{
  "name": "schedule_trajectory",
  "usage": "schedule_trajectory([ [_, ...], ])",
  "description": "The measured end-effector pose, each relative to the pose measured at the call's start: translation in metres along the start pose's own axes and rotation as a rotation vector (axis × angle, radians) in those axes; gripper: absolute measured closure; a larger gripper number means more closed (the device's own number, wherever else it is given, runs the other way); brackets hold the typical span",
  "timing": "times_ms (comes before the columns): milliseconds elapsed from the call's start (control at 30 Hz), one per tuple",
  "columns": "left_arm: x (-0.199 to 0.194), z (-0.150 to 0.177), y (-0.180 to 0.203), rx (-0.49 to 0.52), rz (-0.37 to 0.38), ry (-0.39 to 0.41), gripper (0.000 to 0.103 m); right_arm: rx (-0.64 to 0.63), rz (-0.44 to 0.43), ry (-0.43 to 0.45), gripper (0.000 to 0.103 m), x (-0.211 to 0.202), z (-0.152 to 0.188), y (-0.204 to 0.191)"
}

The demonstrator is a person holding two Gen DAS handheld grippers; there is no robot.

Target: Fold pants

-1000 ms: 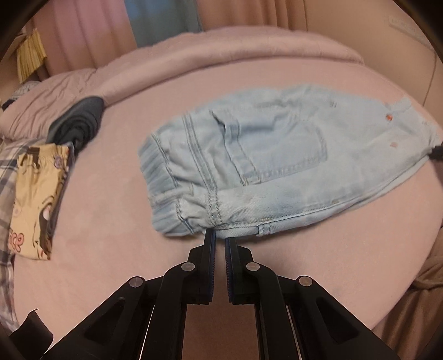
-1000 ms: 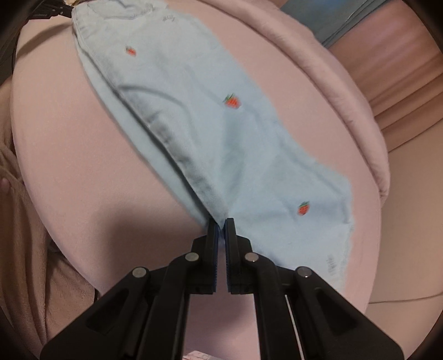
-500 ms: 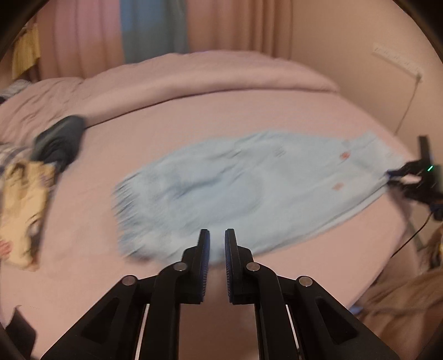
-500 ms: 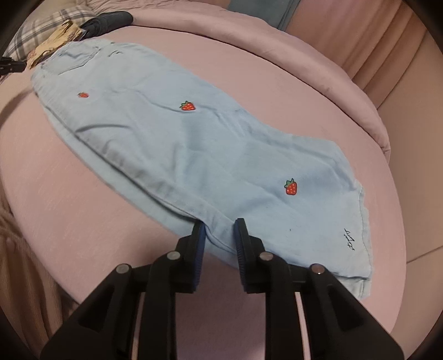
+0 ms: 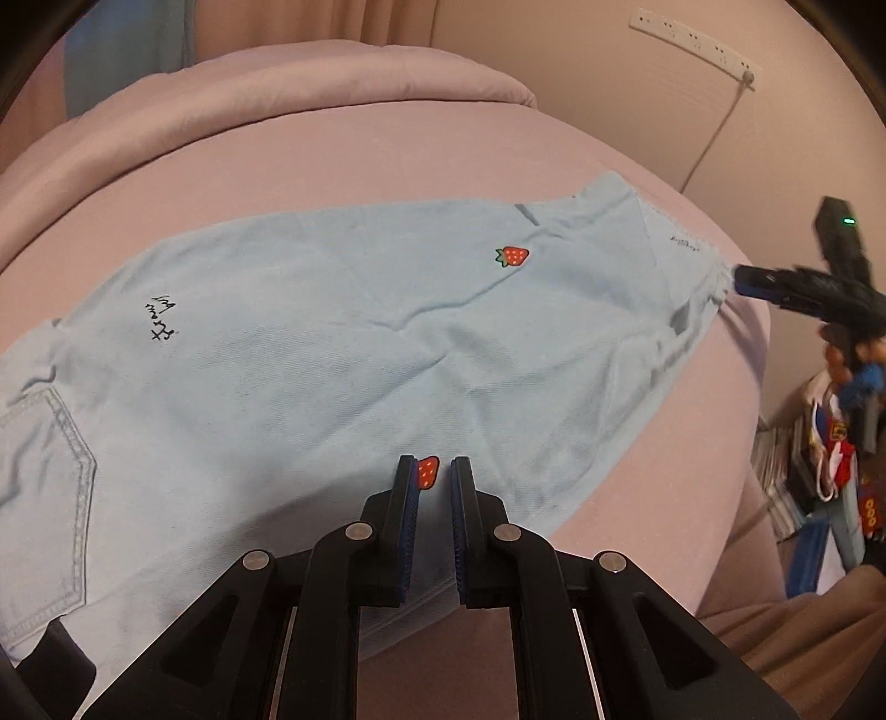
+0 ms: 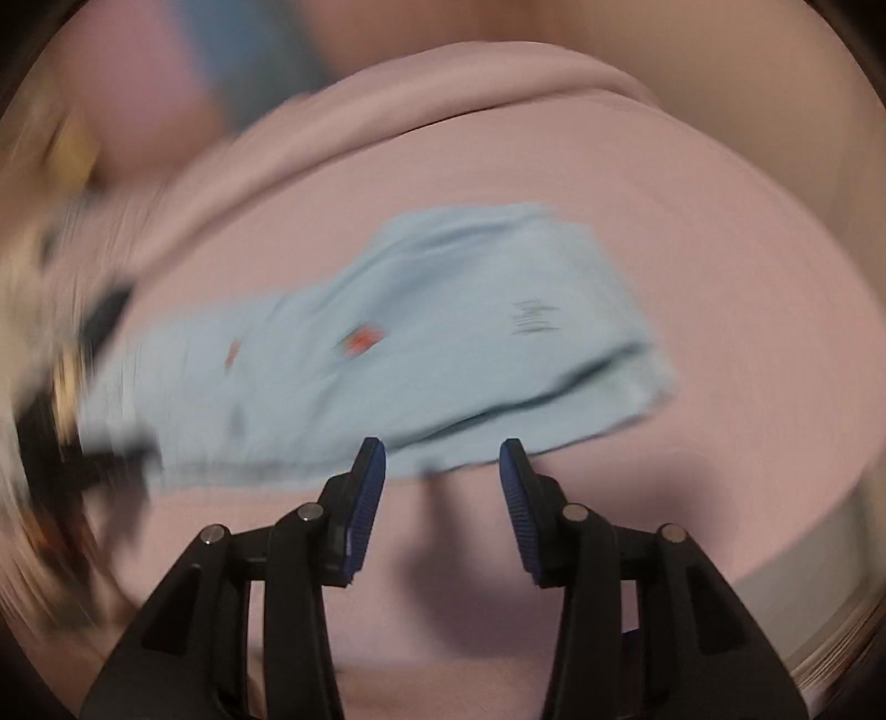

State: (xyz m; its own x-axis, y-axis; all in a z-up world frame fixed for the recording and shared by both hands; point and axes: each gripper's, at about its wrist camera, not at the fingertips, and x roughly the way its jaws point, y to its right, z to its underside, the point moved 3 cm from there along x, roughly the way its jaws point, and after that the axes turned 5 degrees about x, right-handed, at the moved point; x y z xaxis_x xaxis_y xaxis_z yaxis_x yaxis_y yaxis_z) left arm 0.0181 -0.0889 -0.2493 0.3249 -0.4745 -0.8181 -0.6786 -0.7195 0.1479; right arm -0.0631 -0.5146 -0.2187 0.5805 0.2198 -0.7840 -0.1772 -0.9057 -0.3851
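Observation:
Light blue pants [image 5: 343, 354] with red strawberry patches lie flat across the pink bed [image 5: 387, 160], back pocket at the left. My left gripper [image 5: 433, 476] hovers over their near edge, jaws shut to a thin slit with nothing gripped; one strawberry patch shows behind the tips. In the left wrist view my right gripper [image 5: 745, 281] sits at the hem on the far right. The right wrist view is blurred: the right gripper [image 6: 442, 459] has its jaws opening, nothing between them, and the pants [image 6: 443, 343] lie just beyond the tips.
A rolled pink duvet [image 5: 332, 83] runs along the back of the bed. A white power strip [image 5: 698, 41] with a cable hangs on the wall. Colourful toys and books [image 5: 830, 443] stand off the bed's right edge. Blurred dark and yellow clothes [image 6: 72, 310] lie at the left.
My left gripper swung from the waistband end along the pants to the leg part. My right gripper let go of the leg's edge, opened wide, rolled and drew back toward the hem.

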Motion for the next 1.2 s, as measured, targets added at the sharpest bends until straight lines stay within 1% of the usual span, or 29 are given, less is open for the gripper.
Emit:
schedule_trajectory([
  [167,-0.005,0.003,-0.002,-0.017,-0.012,-0.008,0.096,0.316,-0.078,0.027,0.059,0.028,-0.026,0.042],
  [200,-0.006,0.003,-0.001,-0.015,-0.016,-0.010,0.096,0.374,-0.104,0.025,0.061,0.035,-0.029,0.048],
  [233,-0.006,0.001,0.000,-0.015,-0.017,-0.012,0.096,0.420,-0.102,0.010,0.076,0.043,-0.032,0.053],
  [267,-0.006,0.000,-0.001,-0.015,-0.017,-0.015,0.096,0.452,-0.080,0.004,0.089,0.049,-0.033,0.055],
  [300,-0.004,-0.002,-0.001,-0.015,-0.017,-0.021,0.096,0.446,-0.073,0.014,0.098,0.049,-0.036,0.053],
  [333,-0.002,-0.003,-0.001,-0.014,-0.017,-0.024,0.096,0.422,-0.074,0.036,0.099,0.043,-0.037,0.047],
  [400,-0.002,-0.005,0.000,-0.008,-0.017,-0.032,0.096,0.326,-0.078,0.133,0.100,0.017,-0.047,0.026],
  [467,0.001,-0.007,0.003,0.001,-0.015,-0.035,0.096,0.297,-0.084,0.195,0.100,-0.007,-0.055,0.018],
  [500,0.002,-0.008,0.003,0.004,-0.016,-0.036,0.096,0.298,-0.082,0.199,0.100,-0.012,-0.056,0.019],
  [533,0.003,-0.008,0.004,0.004,-0.016,-0.037,0.096,0.291,-0.044,0.195,0.100,-0.016,-0.052,0.019],
  [567,0.004,-0.008,0.004,0.003,-0.015,-0.038,0.096,0.282,-0.013,0.188,0.100,-0.007,-0.058,0.023],
  [633,0.005,-0.008,0.004,0.005,-0.013,-0.042,0.096,0.264,0.034,0.151,0.099,0.011,-0.052,0.028],
  [700,0.004,-0.009,0.004,0.007,-0.011,-0.047,0.096,0.315,0.112,0.068,0.097,0.032,-0.036,0.058],
  [733,0.004,-0.009,0.004,0.009,-0.014,-0.049,0.096,0.339,0.114,0.052,0.099,0.043,-0.031,0.066],
  [767,0.003,-0.008,0.005,0.010,-0.019,-0.052,0.096,0.349,0.105,0.056,0.100,0.047,-0.029,0.070],
  [800,0.002,-0.009,0.005,0.011,-0.028,-0.059,0.096,0.367,0.082,0.064,0.100,0.050,-0.028,0.073],
  [867,-0.003,-0.010,0.006,0.018,-0.040,-0.064,0.096,0.381,0.063,0.054,0.097,0.046,-0.034,0.073],
  [900,-0.007,-0.011,0.007,0.025,-0.043,-0.059,0.096,0.373,0.082,0.065,0.092,0.040,-0.039,0.071],
  [933,-0.010,-0.011,0.009,0.029,-0.039,-0.052,0.096,0.351,0.124,0.082,0.080,0.035,-0.042,0.066],
  [967,-0.012,-0.012,0.010,0.030,-0.032,-0.046,0.096,0.290,0.242,0.121,0.070,0.025,-0.047,0.056],
  [1000,-0.013,-0.014,0.012,0.027,-0.023,-0.037,0.096,0.239,0.316,0.156,0.061,0.017,-0.050,0.050],
  [1033,-0.012,-0.016,0.012,0.024,-0.018,-0.034,0.096,0.180,0.354,0.193,0.061,0.012,-0.056,0.038],
  [1067,-0.011,-0.018,0.012,0.021,-0.013,-0.032,0.096,0.124,0.327,0.210,0.061,0.009,-0.063,0.028],
  [1100,-0.006,-0.021,0.014,0.018,-0.009,-0.032,0.096,0.089,0.279,0.203,0.062,0.013,-0.068,0.017],
  [1133,-0.002,-0.024,0.017,0.017,-0.008,-0.036,0.096,0.063,0.230,0.187,0.062,0.018,-0.070,0.009],
  [1167,0.004,-0.026,0.020,0.018,-0.003,-0.040,0.096,0.025,0.152,0.152,0.062,0.032,-0.075,-0.009],
  [1200,0.009,-0.027,0.023,0.018,0.005,-0.045,0.096,0.001,0.100,0.123,0.067,0.044,-0.077,-0.022],
])
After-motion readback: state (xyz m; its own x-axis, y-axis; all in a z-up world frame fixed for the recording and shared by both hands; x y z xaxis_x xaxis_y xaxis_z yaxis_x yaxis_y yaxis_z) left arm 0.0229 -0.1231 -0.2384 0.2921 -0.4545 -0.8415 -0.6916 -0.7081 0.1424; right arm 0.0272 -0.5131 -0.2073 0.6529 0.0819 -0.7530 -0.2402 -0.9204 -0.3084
